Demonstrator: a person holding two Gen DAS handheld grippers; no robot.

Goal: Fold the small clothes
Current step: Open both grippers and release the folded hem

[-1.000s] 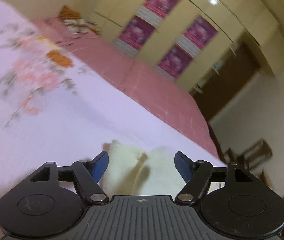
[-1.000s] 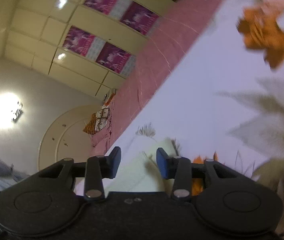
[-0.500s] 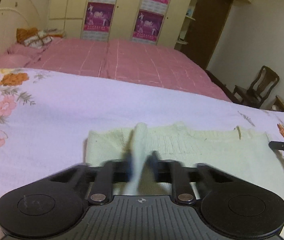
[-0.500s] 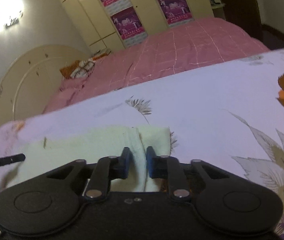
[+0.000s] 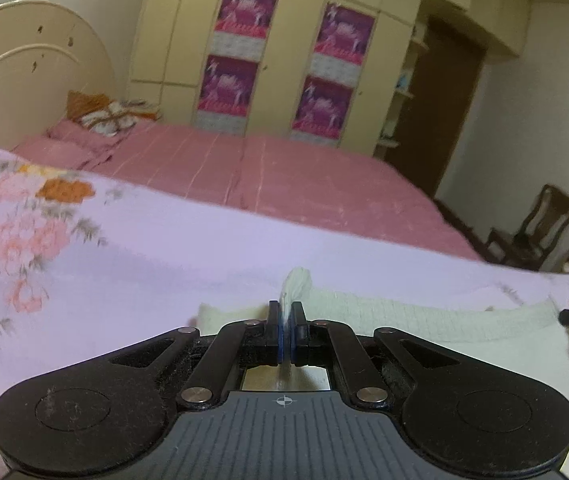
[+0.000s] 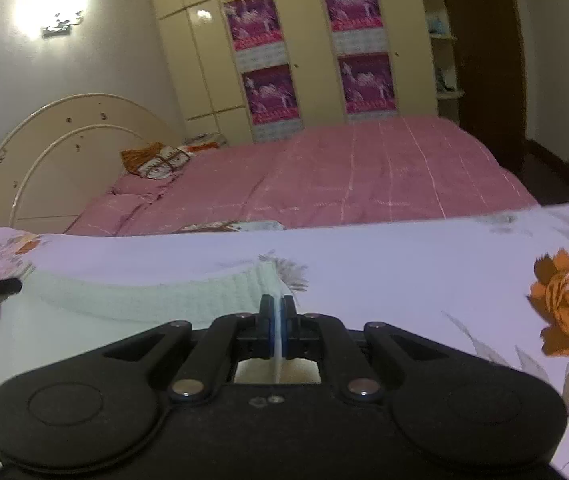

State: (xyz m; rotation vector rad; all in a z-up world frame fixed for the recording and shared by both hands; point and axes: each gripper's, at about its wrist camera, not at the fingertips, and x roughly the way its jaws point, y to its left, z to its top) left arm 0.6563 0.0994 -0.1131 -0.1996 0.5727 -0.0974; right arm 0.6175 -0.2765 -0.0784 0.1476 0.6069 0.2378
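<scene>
Both tools clenched on cloth. My left tool [image 5: 286, 334] at bottom centre of the left view pinches a bunched tuft of the pale cream knit garment [image 5: 424, 320]; a nub of fabric pokes up just above the closed jaws. My right tool [image 6: 278, 326] at bottom centre of the right view is clamped the same way, with a thin edge of the same garment [image 6: 144, 292] running down between the jaws.

Key relation: the garment's long axis runs side to side between my two tools. From the left tool it stretches off to the right of frame; from the right tool it stretches off to the left. So I hold it near both ends, and neither hand is nearer to it. The ribbed hem or edge lies on the far side of each grip, flat on the bed. Each view also shows the dark tip of the other tool at the frame edge.

Garment rests on the lilac floral bedsheet [image 5: 164, 256]; it looks partly lifted at the grips, hard to be sure. My guess at the step in hand: both ends gripped, ready to carry the near edge away from me over the far edge for a fold. The two hands need to travel together or the knit will skew.

Farther back: a pink checked bed [image 6: 344, 172] with a patterned pillow [image 6: 156, 160], a cream headboard [image 5: 24, 64] at left, wardrobe doors carrying purple posters [image 5: 240, 40], and a wooden chair [image 5: 540, 224] at right of the left view.
</scene>
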